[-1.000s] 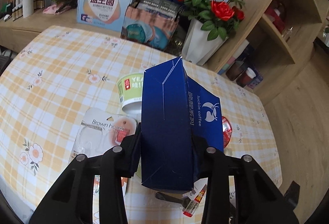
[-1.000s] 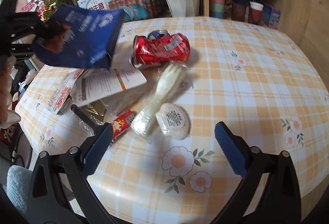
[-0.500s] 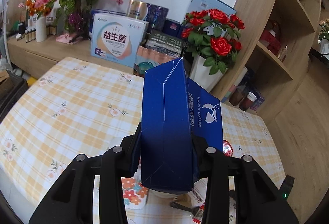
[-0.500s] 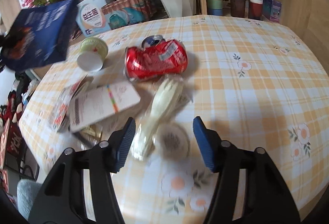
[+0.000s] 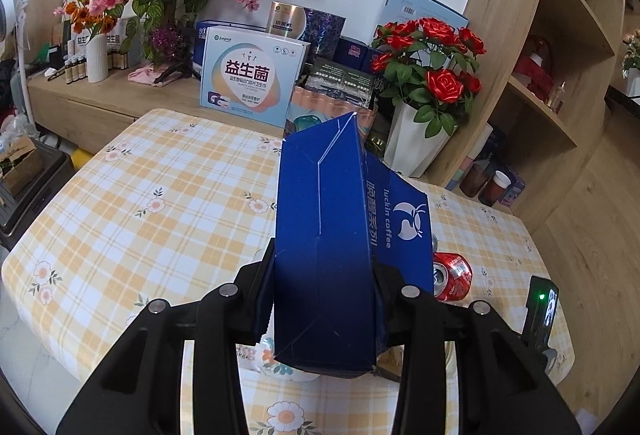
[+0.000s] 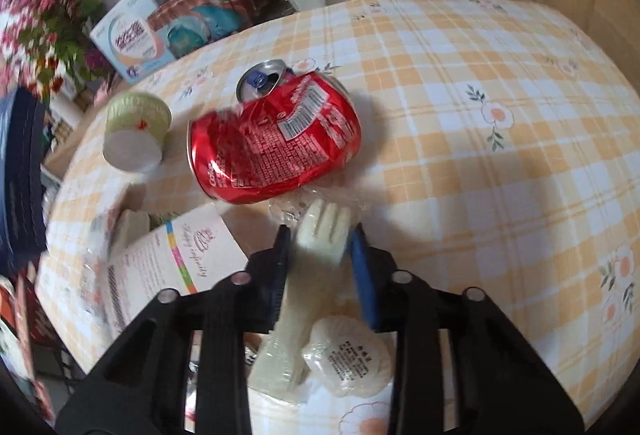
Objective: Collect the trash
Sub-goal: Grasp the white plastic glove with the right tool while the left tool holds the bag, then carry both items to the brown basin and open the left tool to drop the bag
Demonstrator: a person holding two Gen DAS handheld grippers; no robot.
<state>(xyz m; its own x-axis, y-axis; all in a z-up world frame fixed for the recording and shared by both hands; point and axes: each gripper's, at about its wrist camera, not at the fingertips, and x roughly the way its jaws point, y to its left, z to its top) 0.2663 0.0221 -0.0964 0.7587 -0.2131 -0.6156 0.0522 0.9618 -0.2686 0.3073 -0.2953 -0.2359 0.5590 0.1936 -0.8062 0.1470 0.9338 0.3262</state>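
My left gripper (image 5: 324,275) is shut on a dark blue paper coffee bag (image 5: 332,227), held upright above the checked tablecloth (image 5: 160,203). The same bag (image 6: 22,175) shows at the left edge of the right wrist view. My right gripper (image 6: 320,247) points down at a cream plastic fork in a clear wrapper (image 6: 324,235). Its jaws are closing, and both blue pads touch the fork's head. Just beyond lies a crushed red cola can (image 6: 276,147), also seen as the can (image 5: 452,275). A round white wrapped puck (image 6: 348,359) lies under the gripper.
A green paper cup (image 6: 136,131) lies on its side left of the can, and a printed leaflet (image 6: 176,267) lies left of the fork. Boxes (image 5: 252,79), a white vase of red roses (image 5: 420,147) and wooden shelves (image 5: 560,75) stand behind the table.
My right gripper came forward and down over the fork, and its jaws went from wide apart to narrow around it. My left gripper carried the bag up and back from the trash.
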